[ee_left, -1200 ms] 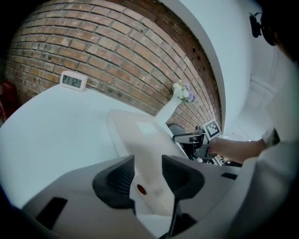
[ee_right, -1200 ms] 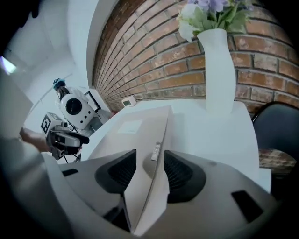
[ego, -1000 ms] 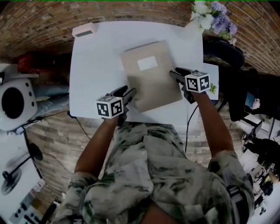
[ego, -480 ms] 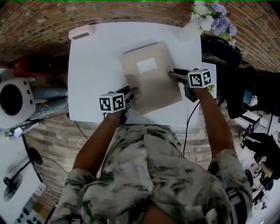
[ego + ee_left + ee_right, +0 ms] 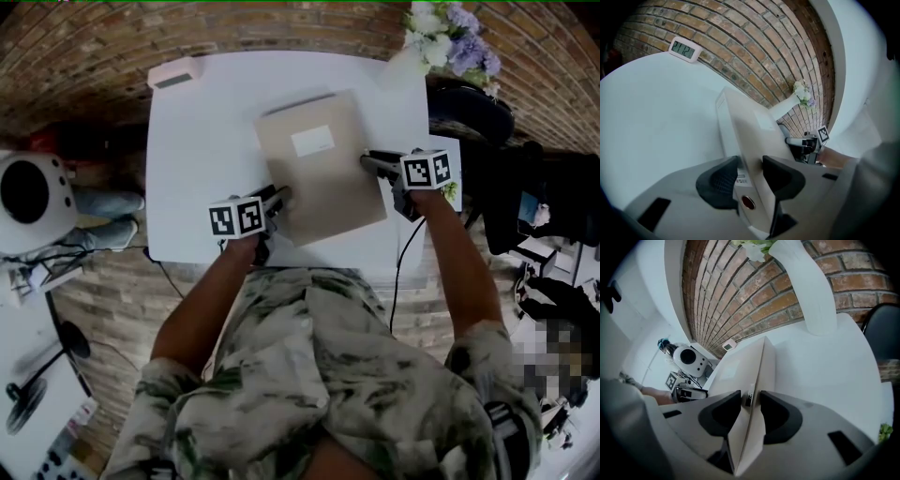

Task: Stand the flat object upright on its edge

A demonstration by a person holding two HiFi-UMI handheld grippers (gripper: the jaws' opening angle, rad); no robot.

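Observation:
A flat tan box [image 5: 323, 178] with a white label lies on the white table [image 5: 206, 122]. My left gripper [image 5: 279, 197] is at its near left edge. In the left gripper view the box [image 5: 750, 126] runs between the jaws of that gripper [image 5: 751, 171], which are closing, with a thin gap still showing at the left pad. My right gripper [image 5: 367, 159] is at the box's right edge. Its jaws [image 5: 750, 404] are closing too, and the box edge [image 5: 740, 366] fills the space between both pads.
A small digital clock [image 5: 175, 72] sits at the table's far left corner. A white vase with flowers [image 5: 441, 37] stands at the far right corner, with a black chair [image 5: 473, 108] beside it. A round white device [image 5: 33, 197] is on the floor to the left.
Both grippers have stayed at the box's opposite edges, the left one nudged slightly inward. The box has not visibly lifted or turned.

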